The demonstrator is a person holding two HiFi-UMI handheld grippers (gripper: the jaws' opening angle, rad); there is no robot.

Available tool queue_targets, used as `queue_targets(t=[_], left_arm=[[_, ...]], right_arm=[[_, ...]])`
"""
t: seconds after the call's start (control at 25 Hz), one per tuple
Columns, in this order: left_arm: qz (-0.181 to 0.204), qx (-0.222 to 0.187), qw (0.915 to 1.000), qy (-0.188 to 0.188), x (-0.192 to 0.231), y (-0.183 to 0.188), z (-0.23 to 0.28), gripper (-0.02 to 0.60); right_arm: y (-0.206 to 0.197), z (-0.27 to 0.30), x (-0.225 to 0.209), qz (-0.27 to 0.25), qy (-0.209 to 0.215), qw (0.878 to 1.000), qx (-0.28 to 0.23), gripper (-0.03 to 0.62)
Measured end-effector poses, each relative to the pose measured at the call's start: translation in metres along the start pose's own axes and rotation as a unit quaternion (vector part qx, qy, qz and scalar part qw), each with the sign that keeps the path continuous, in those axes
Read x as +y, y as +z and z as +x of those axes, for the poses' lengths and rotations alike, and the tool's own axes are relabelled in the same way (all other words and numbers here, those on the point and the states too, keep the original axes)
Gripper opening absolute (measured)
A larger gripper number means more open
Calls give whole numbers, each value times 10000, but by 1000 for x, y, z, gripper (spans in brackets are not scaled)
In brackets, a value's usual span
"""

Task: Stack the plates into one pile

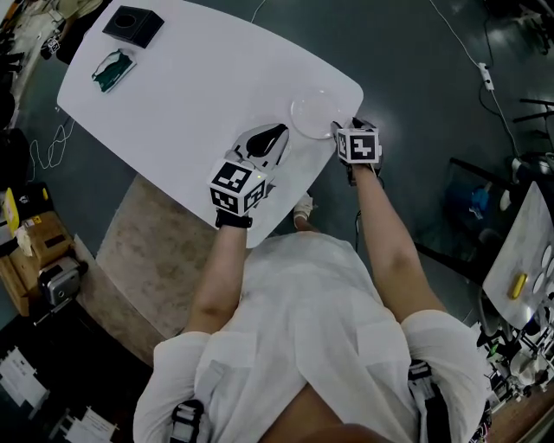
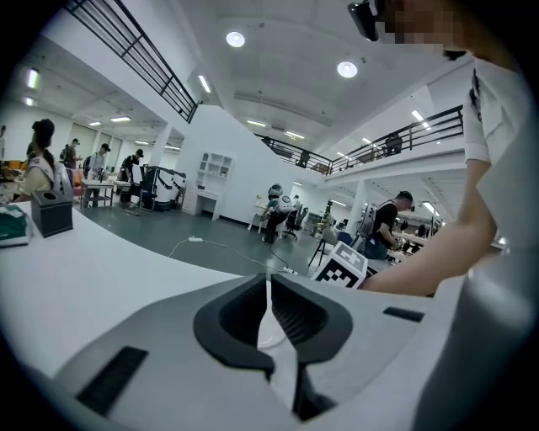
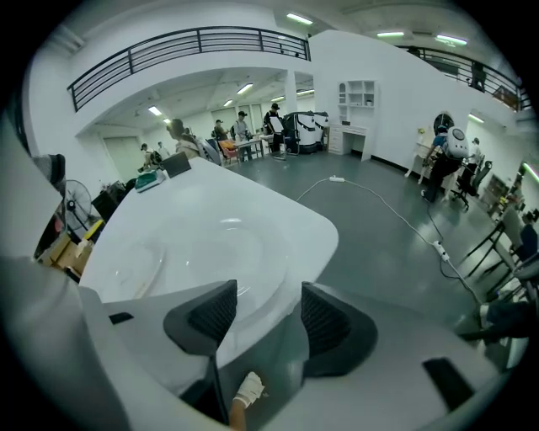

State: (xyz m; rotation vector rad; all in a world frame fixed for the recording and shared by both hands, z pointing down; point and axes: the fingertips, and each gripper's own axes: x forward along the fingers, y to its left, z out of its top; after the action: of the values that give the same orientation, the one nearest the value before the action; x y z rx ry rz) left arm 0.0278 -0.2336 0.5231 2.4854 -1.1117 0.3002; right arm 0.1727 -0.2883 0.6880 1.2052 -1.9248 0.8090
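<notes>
A round white plate [image 1: 313, 115] lies near the near right corner of the white table [image 1: 190, 95]. In the right gripper view the same plate [image 3: 223, 240] fills the middle, and a second, fainter plate [image 3: 135, 268] lies flat to its left. My right gripper [image 1: 346, 126] hangs over the table's edge at the plate's right rim. It [image 3: 268, 296] is open, the near rim lies in the gap, and the pads are clear of it. My left gripper [image 1: 282, 132] rests just left of the plate. Its jaws [image 2: 268, 290] are shut, with only a thin white slit between them.
A black box [image 1: 132, 25] and a green packet [image 1: 113, 69] sit at the table's far left end. The table's rounded corner [image 1: 355, 86] drops to a dark floor with a cable [image 1: 480, 65]. A beige rug [image 1: 147, 251] lies beside the person.
</notes>
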Motion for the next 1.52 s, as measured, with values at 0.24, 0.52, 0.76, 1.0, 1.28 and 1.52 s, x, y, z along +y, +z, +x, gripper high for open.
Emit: queue_targets(t=[0.24,0.52,0.76,1.0,1.28,1.52], left_arm=[[31,132,9997,-205,-18,-7,13,25],[51,207,9992,-343,-27,-12,23,24],[62,249,9990,-357,-30,-12,26,24],[55,204,9993,-313,-26,-8,22,23],[49,193,9996,-200,-20,-8,8,25],[24,124,9999,-83,-13,-5,-4,24]], right_arm=[[-29,-14,-9,618,145,9980,-1,258],[-44,-14,2,1767,1070,9784,12,203],[-46,-24,-4,2210,1113,9688,-141,117],[-35,-36,0,2335,1211,9642,-350,64],[-7,-52,12,2221,1436,9617,-724,44],[28,-73,34,1463,1454,9717,-1148,35]])
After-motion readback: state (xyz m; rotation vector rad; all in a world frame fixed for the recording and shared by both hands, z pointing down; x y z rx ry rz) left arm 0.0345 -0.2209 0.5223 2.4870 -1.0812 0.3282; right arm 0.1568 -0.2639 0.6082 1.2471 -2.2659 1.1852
